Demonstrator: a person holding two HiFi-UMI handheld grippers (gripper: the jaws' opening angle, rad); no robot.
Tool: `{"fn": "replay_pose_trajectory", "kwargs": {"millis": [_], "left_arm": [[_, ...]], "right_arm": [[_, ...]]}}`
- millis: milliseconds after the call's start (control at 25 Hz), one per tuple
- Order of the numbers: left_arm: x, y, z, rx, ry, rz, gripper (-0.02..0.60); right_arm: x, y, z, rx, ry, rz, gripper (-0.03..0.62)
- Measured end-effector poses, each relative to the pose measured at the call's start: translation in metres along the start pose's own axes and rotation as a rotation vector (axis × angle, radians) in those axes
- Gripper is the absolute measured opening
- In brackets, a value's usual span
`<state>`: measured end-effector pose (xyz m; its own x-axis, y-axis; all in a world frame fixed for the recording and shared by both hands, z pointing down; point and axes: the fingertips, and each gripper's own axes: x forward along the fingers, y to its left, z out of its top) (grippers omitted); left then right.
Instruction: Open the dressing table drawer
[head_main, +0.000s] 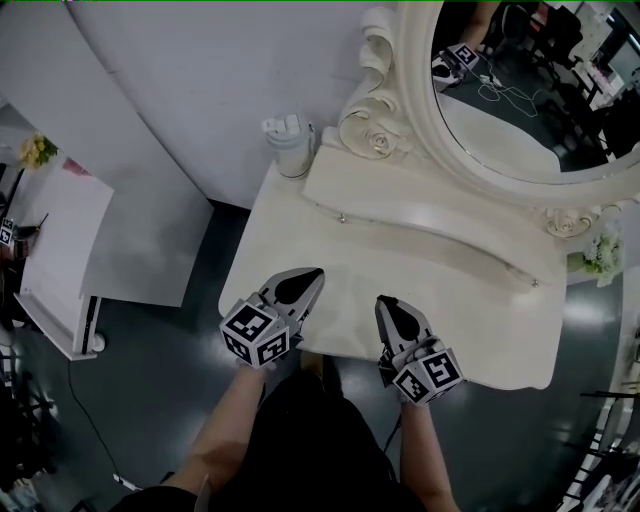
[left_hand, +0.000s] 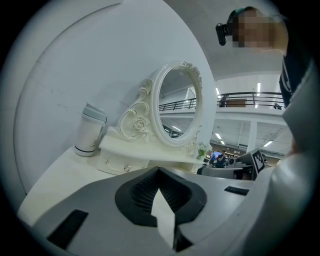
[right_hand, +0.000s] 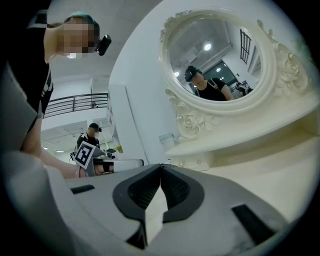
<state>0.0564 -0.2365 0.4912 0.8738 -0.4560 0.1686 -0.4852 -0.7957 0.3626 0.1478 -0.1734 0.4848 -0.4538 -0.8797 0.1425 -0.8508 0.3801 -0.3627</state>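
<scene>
Holds a claw in each hand above the near edge of a cream table (head_main: 450, 300), both pointing toward the oval mirror (head_main: 520, 120) at the back. Grips nothing with the left claw (head_main: 312, 277): jaws pressed together, black pads meeting at the tip, only bare tabletop ahead. Grips nothing with the right claw (head_main: 388, 306) either: jaws closed the same way, empty. Sets the two side by side, near each other but apart, marker cubes toward the body, forearms (head_main: 235, 420) reaching in from the bottom of the head view. Finds the drawer (left_hand: 117, 165) well ahead of both claws, in the low raised shelf under the mirror, near its left end, front closed and fitted with small knobs (left_hand: 127, 167). Touches neither drawer nor knobs; leaves an open stretch of tabletop between them and the claw tips. Has a white cup (head_main: 290, 145) standing upright at the back left corner of the table, just beside the carved roses (head_main: 378, 140) of the mirror frame. Has a small bunch of pale flowers (head_main: 603, 250) at the table's far right, beside the mirror's other end. Catches, in the right gripper view, the mirror's reflection of a person in a dark top.
</scene>
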Motion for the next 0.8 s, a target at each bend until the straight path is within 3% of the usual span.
{"fn": "replay_pose_trajectory", "kwargs": {"millis": [240,600,800], "left_arm": [[0.021,0.014,-0.007,0.0,0.039,-0.012,0.002],[0.048,0.037,-0.015,-0.02,0.057,0.054,0.003],[0.064,0.047,-0.016,-0.051,0.064,0.075,0.057]], "right_arm": [[0.009,-0.014,0.001,0.032,0.001,-0.022,0.006],[0.033,-0.035,-0.004,0.013,0.057,-0.007,0.006],[0.057,-0.044,-0.005,0.011,0.087,0.033,0.006]]}}
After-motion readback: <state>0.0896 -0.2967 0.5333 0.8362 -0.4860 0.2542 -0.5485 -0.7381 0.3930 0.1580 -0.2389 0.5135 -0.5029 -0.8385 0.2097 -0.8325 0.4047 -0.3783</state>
